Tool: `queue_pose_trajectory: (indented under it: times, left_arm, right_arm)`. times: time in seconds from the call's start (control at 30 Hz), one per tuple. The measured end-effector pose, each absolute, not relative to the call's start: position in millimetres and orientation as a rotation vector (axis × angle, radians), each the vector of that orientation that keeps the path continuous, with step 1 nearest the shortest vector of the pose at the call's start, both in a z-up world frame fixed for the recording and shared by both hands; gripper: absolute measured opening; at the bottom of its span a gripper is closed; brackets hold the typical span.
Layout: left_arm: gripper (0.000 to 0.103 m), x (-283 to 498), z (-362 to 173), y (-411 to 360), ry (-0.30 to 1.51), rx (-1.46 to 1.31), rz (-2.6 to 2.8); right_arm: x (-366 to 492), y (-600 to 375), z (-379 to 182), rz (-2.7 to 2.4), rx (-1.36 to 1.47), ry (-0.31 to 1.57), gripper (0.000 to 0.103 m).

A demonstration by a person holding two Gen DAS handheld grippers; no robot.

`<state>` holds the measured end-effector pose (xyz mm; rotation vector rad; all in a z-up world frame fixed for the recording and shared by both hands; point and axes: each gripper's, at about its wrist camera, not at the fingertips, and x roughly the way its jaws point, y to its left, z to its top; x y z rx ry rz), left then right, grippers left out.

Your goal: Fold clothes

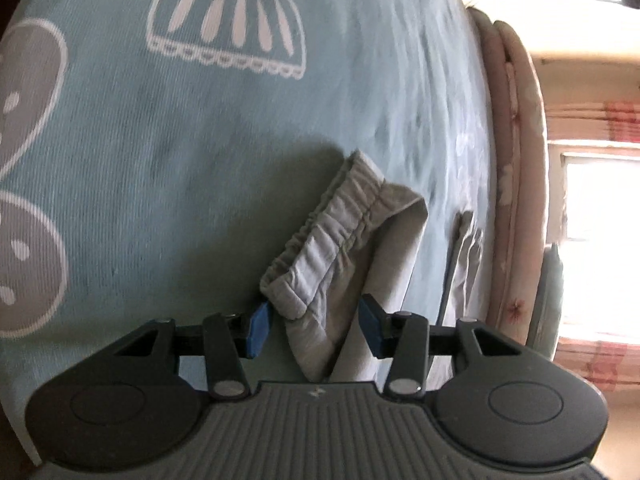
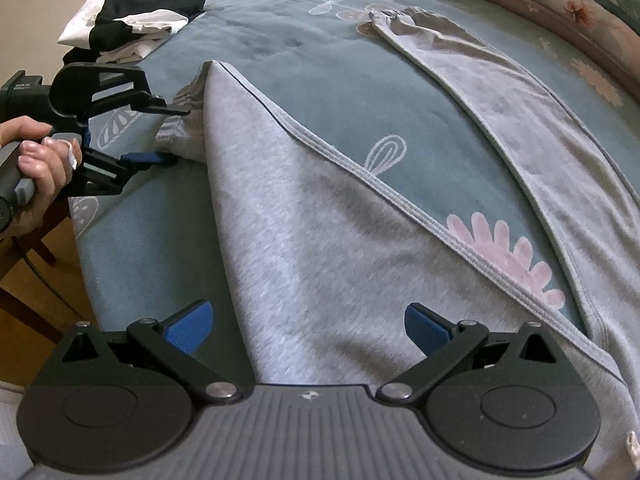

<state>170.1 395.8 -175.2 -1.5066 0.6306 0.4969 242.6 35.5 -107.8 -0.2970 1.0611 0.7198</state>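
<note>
Scene: a bed (image 2: 320, 80) covered with a teal bedspread (image 1: 200, 160) printed with white outline motifs and pink flowers; a pink floral edge runs along its far side.
Task's thing: light grey jogging trousers (image 2: 300, 240) lie spread on the bedspread. One leg runs from near the right gripper toward the left gripper; the other leg (image 2: 500, 92) stretches separately toward the far edge of the bed.
Cuff: the elastic, gathered cuff (image 1: 320, 240) of the nearer leg sits at the left gripper's tips, folded over on itself and lifted a little off the bedspread.
Left gripper: the left gripper (image 1: 316, 328) points down at the bed; in the right wrist view it shows at the left side, held by a hand (image 2: 36, 160) wrapped around its grip.
Left jaws: about half open, with the cuff's cloth between the blue pads (image 1: 260, 324). The cloth touches the pad on the left; a gap shows by the other pad, so whether it is truly pinched I cannot tell.
Right gripper: the right gripper (image 2: 308, 328) hovers low over the wide upper part of the grey leg.
Right jaws: spread wide, blue pads well apart, holding nothing; the grey cloth lies beneath and between them.
Other clothes: a pile of black-and-white clothing (image 2: 132, 20) rests at the far left corner of the bed, well apart from the trousers.
Surroundings: a bright window (image 1: 600, 232) with a pink patterned curtain beyond the bed; dark wooden furniture legs (image 2: 24, 280) on the floor beside it.
</note>
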Motion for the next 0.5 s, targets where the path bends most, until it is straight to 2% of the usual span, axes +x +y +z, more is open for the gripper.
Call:
queue_pose_trajectory:
  times: [0.13, 0.27, 0.37, 0.43, 0.5]
  left_arm:
    - [0.047, 187, -163, 392, 0.62, -1.373, 0.491]
    - [0.047, 216, -156, 379, 0.714, -1.203, 0.479]
    - [0.044, 226, -155, 377, 0.711, -1.194, 0.515]
    - [0.023, 237, -152, 373, 0.744, -1.145, 0.548]
    - [0.017, 245, -151, 373, 0.778, -1.112, 0.572]
  right_arm:
    - [243, 32, -109, 0.711, -0.287, 1.065, 0.103]
    - [246, 29, -115, 0.694, -0.27, 1.082, 0.103]
    - [246, 27, -116, 0.686, -0.26, 1.089, 0.103]
    - [246, 27, -117, 0.685, -0.264, 1.09, 0.103]
    - [246, 28, -117, 0.683, -0.272, 1.092, 0.103]
